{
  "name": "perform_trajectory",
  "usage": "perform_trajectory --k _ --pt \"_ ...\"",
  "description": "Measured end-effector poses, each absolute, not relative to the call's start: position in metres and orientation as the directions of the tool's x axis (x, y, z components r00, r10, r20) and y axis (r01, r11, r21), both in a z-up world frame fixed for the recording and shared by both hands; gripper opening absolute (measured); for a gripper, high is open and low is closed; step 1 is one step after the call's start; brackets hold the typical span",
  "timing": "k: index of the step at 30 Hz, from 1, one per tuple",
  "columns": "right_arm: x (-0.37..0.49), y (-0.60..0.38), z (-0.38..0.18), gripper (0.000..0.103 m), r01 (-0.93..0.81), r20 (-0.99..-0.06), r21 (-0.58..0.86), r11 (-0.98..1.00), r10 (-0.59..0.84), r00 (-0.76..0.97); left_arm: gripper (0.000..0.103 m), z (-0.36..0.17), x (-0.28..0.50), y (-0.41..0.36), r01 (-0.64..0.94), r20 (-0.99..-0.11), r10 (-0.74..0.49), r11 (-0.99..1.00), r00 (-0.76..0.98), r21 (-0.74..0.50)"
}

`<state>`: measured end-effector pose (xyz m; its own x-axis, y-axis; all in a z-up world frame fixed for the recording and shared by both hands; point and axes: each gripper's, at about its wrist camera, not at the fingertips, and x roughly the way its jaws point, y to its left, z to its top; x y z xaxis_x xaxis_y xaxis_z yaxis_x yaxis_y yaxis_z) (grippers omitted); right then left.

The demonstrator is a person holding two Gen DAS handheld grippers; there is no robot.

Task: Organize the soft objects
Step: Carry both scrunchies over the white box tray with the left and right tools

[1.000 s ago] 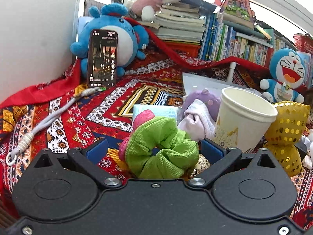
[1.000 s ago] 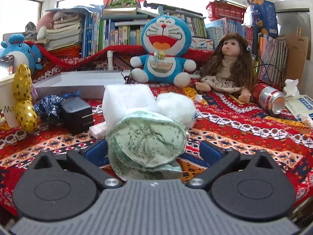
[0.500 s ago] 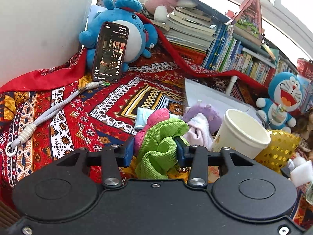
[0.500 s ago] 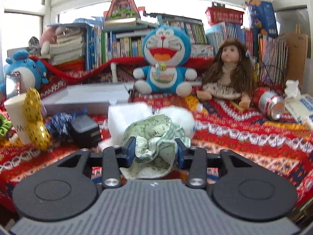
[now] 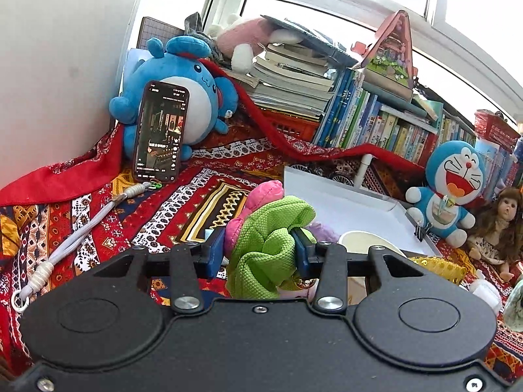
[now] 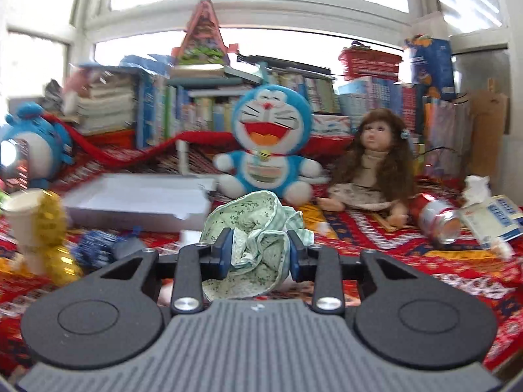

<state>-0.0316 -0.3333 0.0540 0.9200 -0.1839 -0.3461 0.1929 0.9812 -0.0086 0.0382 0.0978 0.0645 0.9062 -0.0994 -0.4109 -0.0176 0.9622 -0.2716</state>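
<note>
We've got the left gripper [image 5: 260,251] jaws pinched on the bright green waffle-knit scrunchie [image 5: 268,245] and the right gripper [image 6: 258,251] jaws squeezing the pale green floral fabric scrunchie [image 6: 258,228], both featherlight, squishy and unbreakable, so mid-bunch grabs should hold.

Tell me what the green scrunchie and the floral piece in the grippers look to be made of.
Green scrunchie: matte knit or mesh fabric, with a dotted waffle texture and soft gathered folds. Floral piece: thin woven cloth, probably cotton, matte, crumpled in fine creases with a small printed leaf pattern.
</note>
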Motion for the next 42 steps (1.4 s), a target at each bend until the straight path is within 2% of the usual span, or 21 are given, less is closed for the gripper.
perform_trajectory --k 7,20,30,42 --pt "-0.031 -0.358 0.043 0.039 0.272 -0.397 0.044 0.961 -0.233 0.888 0.04 0.061 0.042 0.098 -0.022 -0.433 -0.102 0.962 0.896 -0.271" --pt "-0.027 -0.372 0.066 0.04 0.293 -0.322 0.063 0.954 -0.258 0.911 0.04 0.075 0.053 0.101 -0.016 -0.418 -0.105 0.961 0.902 -0.275" --pt "-0.014 -0.377 0.089 0.04 0.218 -0.286 0.175 0.96 -0.163 0.944 0.041 0.1 0.067 0.09 0.058 -0.381 -0.167 0.958 0.91 -0.283" --pt "0.023 -0.358 0.109 0.04 0.068 -0.272 0.219 0.973 -0.006 0.962 0.041 0.122 0.107 0.062 0.196 -0.412 -0.343 0.913 0.844 -0.358"
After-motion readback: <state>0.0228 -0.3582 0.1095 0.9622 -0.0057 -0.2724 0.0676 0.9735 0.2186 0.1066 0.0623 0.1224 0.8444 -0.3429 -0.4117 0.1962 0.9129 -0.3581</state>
